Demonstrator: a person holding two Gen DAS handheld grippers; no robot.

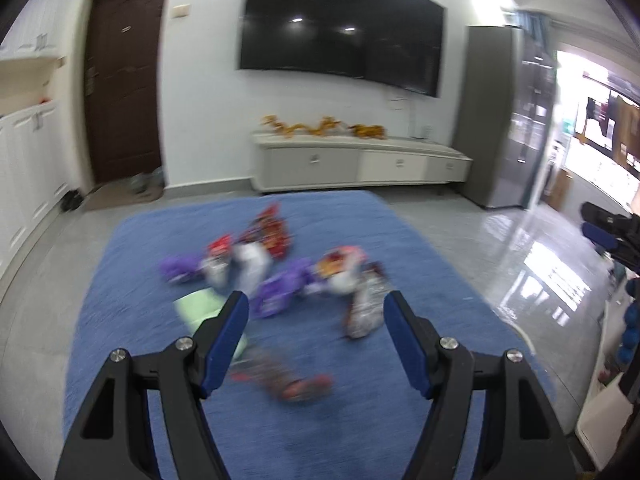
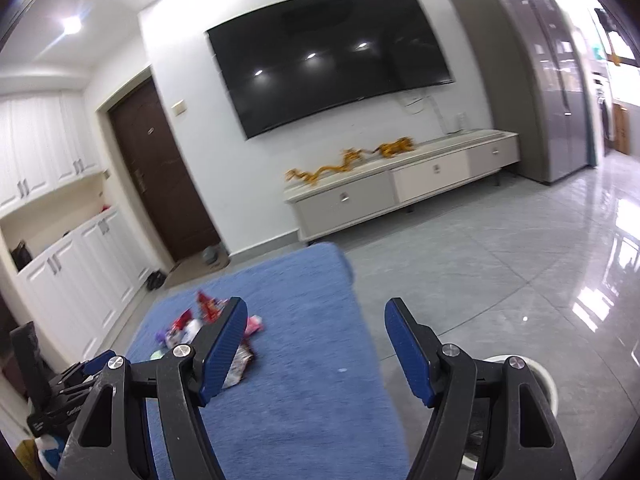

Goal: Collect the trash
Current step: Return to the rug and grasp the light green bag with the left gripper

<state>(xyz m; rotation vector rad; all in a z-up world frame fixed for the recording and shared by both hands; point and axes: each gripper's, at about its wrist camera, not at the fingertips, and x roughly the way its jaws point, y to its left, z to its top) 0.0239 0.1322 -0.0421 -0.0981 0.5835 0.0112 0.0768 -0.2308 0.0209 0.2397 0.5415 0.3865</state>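
Several snack wrappers lie in a pile point(image 1: 276, 268) on a blue rug point(image 1: 152, 240): purple point(image 1: 280, 292), red point(image 1: 270, 232), silver and dark red point(image 1: 366, 308), a pale green sheet point(image 1: 198, 306), and a red one nearest me point(image 1: 284, 380). My left gripper point(image 1: 316, 340) is open and empty, held above the pile's near side. My right gripper point(image 2: 314, 344) is open and empty, above the rug's right part point(image 2: 312, 300); the pile point(image 2: 208, 324) lies to its left. The left view is blurred.
A white round bin rim point(image 2: 540, 376) shows behind my right gripper's right finger. A low white TV cabinet point(image 1: 360, 160) and wall TV point(image 1: 340, 28) stand beyond the rug. Grey tile floor point(image 2: 500, 280) lies to the right. White cupboards point(image 2: 60, 280) and a dark door point(image 1: 124, 80) are to the left.
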